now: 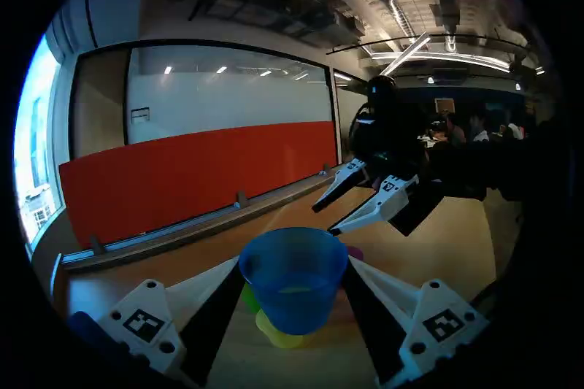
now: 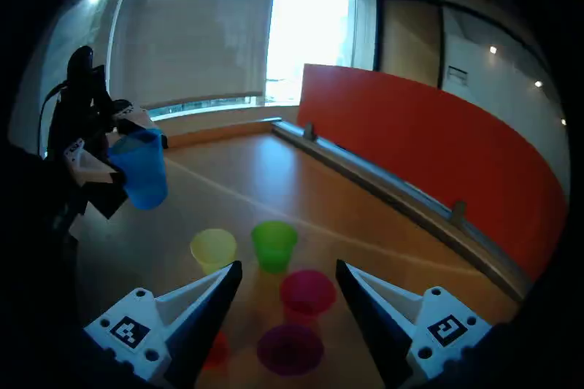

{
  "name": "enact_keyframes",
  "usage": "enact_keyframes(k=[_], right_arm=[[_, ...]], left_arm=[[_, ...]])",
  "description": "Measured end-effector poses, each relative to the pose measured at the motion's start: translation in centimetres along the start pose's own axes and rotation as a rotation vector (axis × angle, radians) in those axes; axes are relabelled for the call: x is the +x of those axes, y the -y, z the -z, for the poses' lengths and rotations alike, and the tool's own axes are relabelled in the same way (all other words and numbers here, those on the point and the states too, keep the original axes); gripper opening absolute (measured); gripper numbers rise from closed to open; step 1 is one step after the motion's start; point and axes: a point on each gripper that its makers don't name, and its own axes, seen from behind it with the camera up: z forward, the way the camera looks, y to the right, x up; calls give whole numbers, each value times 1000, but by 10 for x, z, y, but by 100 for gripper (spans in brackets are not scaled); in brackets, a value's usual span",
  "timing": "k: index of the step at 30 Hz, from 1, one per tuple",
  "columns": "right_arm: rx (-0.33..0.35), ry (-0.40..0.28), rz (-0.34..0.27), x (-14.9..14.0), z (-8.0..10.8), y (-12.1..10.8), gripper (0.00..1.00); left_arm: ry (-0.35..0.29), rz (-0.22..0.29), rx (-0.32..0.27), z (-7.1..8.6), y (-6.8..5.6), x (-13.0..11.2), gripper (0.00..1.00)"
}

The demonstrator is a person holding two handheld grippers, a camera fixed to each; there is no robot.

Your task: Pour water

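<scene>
Left gripper view: we see left gripper (image 1: 294,263) jaws clamped on blue cup (image 1: 294,294), held above desk (image 1: 445,243). Right gripper view adds right gripper (image 2: 288,266), jaws wide & empty, over pink cup (image 2: 307,292), w/ green cup (image 2: 274,243) & yellow cup (image 2: 213,247) just beyond. Wood desk, red partition (image 2: 438,148), bright window (image 2: 306,31).
</scene>
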Motion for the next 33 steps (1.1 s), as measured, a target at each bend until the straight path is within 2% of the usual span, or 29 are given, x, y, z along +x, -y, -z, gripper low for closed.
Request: enact_keyframes(k=[9,21,33], right_arm=[[46,57,29,-5,-31,4,99],[96,115,53,-7,-63,11,99],[117,190,79,-7,-93,15,99]], left_arm=[[4,-3,36,6,11,1,87],[4,11,134,19,39,-1,87],[2,10,164,26,50,-4,87]])
